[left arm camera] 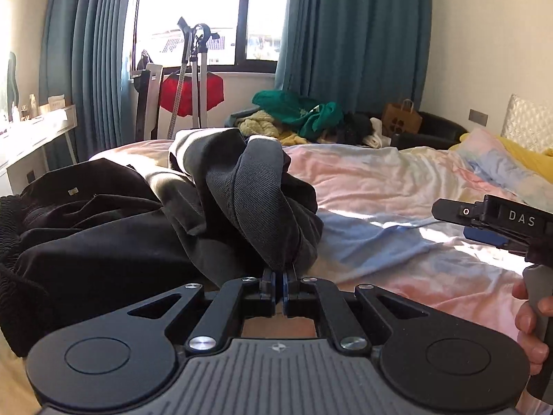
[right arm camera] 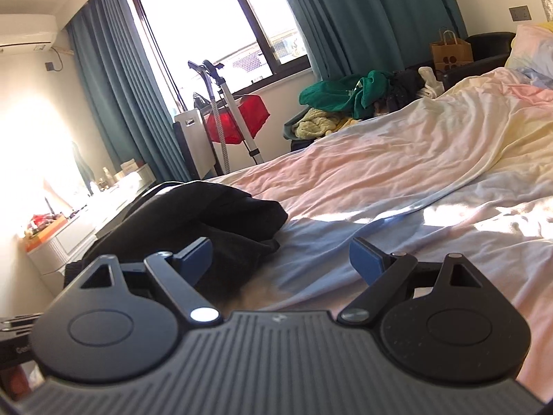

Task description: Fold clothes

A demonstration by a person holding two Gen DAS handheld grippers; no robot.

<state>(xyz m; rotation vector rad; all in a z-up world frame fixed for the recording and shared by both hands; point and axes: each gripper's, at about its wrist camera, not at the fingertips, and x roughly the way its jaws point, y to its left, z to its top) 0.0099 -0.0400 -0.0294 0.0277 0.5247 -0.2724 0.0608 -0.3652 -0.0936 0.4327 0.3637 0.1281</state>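
Left hand-held gripper (left arm camera: 279, 278) clenched on limp, heavy-draping dark garment (left arm camera: 255, 193); right hand-held gripper (right arm camera: 280, 259) released—best pinch an edge or hem.

In the left wrist view, a bunched garment (left arm camera: 255, 204) rises at frame centre on the bed (left arm camera: 397, 180), directly above the left gripper (left arm camera: 279, 276) at the bottom. A second garment (left arm camera: 96, 235) lies to its left. The right gripper (left arm camera: 497, 221) enters at the right edge. Behind the bed, a clothes pile (left arm camera: 297, 114) sits upper centre, a paper bag (left arm camera: 402, 117) to its right, a desk (left arm camera: 31, 138) at far left.
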